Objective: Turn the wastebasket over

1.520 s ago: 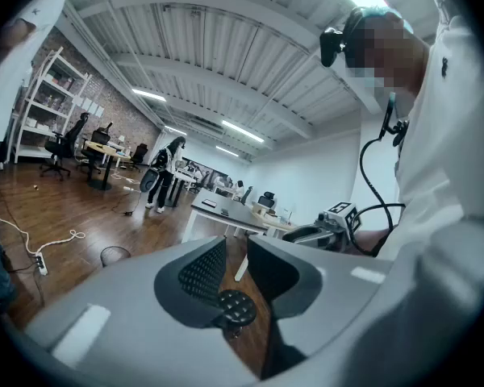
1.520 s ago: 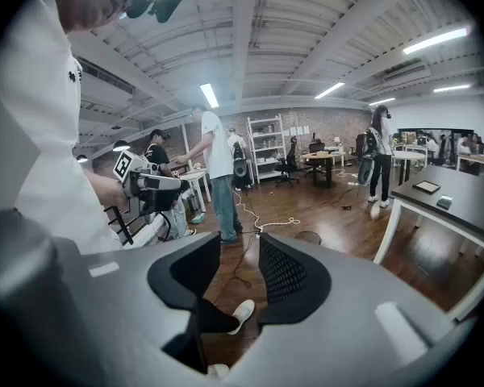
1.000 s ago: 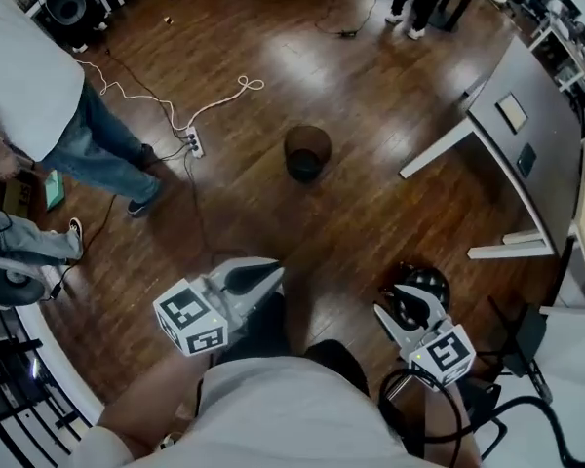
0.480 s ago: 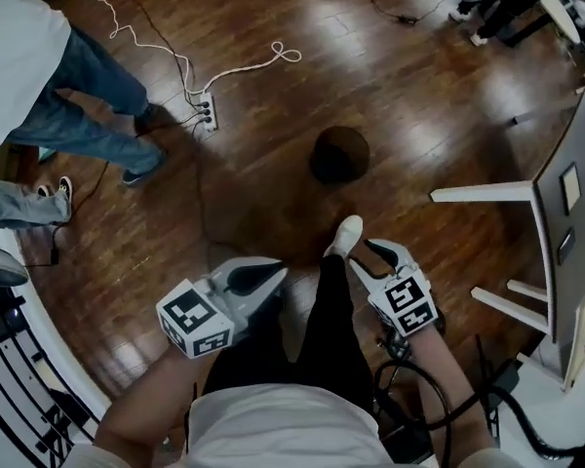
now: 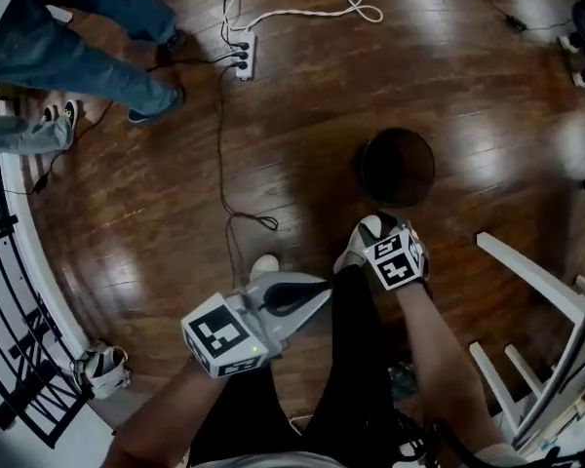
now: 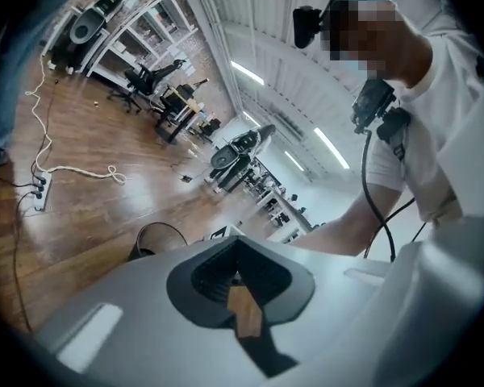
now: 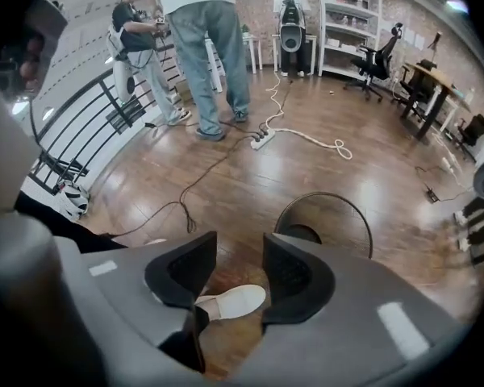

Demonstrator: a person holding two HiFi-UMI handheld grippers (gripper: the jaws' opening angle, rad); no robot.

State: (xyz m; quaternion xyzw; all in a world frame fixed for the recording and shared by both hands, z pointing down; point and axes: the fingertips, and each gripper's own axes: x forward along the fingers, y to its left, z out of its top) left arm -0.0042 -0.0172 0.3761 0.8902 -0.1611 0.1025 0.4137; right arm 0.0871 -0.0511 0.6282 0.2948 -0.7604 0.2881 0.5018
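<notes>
The wastebasket [image 5: 398, 167] is a dark round mesh bin that stands upright on the wooden floor, mouth up. My right gripper [image 5: 382, 234] hangs just short of its near rim and points steeply down. Its jaws are opening and hold nothing. In the right gripper view the right gripper [image 7: 240, 268] frames a white shoe [image 7: 230, 301] on the floor, with the wastebasket [image 7: 327, 216] just beyond its right jaw. My left gripper [image 5: 317, 298] is shut and empty, lower left of the bin. The left gripper [image 6: 238, 276] sees the wastebasket [image 6: 157, 239] ahead to the left.
A power strip [image 5: 242, 55] and a white cable [image 5: 312, 10] lie on the floor beyond the bin, and a thin black cord [image 5: 229, 213] runs toward me. A person in jeans [image 5: 68, 27] stands far left. White table legs [image 5: 536, 291] are at right, a black railing [image 5: 19, 359] at lower left.
I have stepped up to the wastebasket, which now lies close. Both grippers have come down. The right one swung forward toward the bin's rim with its jaws spreading wider.
</notes>
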